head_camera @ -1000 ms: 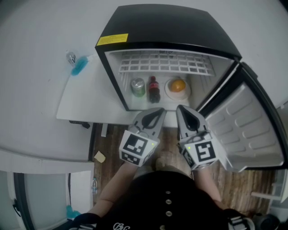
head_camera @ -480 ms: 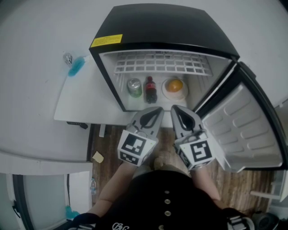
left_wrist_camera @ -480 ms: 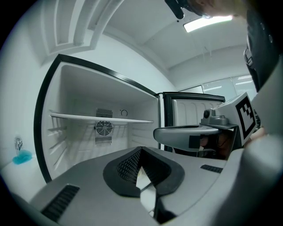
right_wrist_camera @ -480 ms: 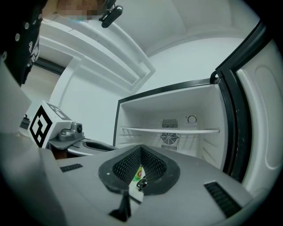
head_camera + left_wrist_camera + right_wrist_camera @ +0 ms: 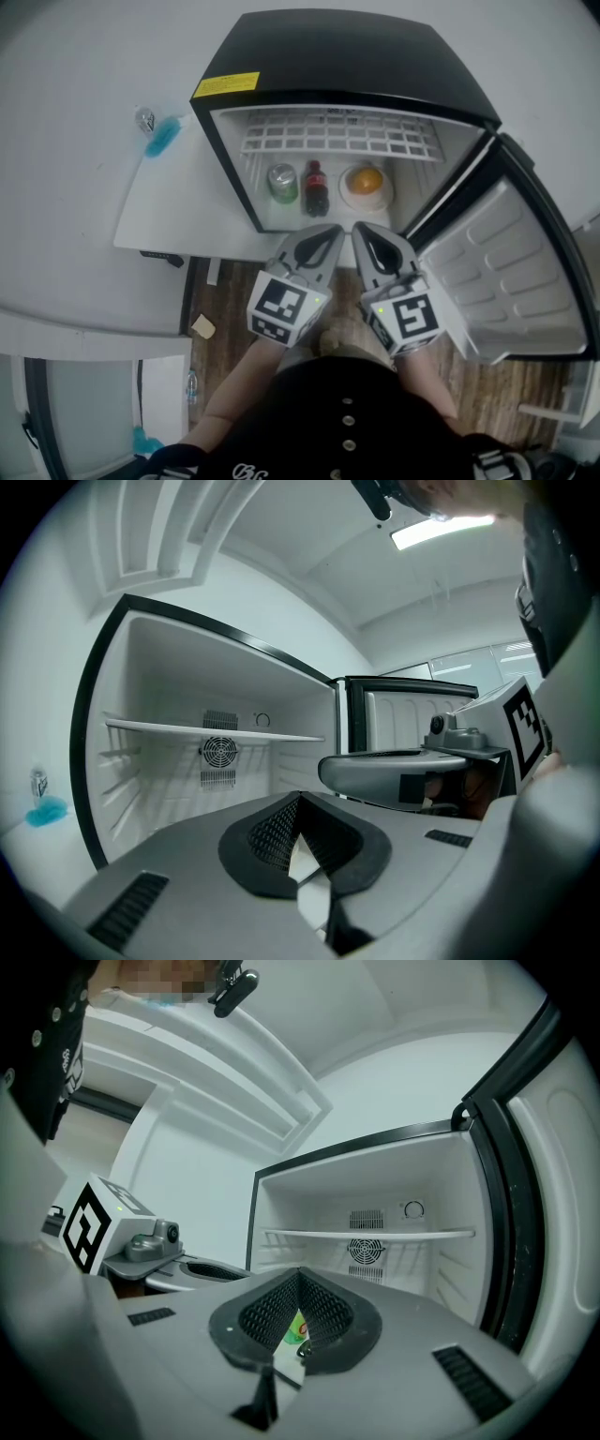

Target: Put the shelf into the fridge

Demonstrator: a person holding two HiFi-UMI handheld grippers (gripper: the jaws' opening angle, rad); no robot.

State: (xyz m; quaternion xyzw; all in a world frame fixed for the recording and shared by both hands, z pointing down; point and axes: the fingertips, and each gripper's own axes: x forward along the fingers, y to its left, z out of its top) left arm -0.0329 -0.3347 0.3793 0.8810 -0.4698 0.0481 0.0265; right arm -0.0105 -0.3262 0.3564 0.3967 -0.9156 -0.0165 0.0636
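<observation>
R claw (image 5: 361, 231) edged left; can (image 5: 282, 182), bottle (image 5: 315, 187) under shelf (image 5: 339, 137).

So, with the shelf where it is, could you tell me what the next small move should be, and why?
Probably move the right gripper toward the open door to push it shut: the shelf sits level inside the fridge, and both that gripper and the left gripper are shut and empty.

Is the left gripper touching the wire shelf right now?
Apart. Head view: the left gripper hangs in front of the fridge, clear of the wire shelf seated inside.
</observation>
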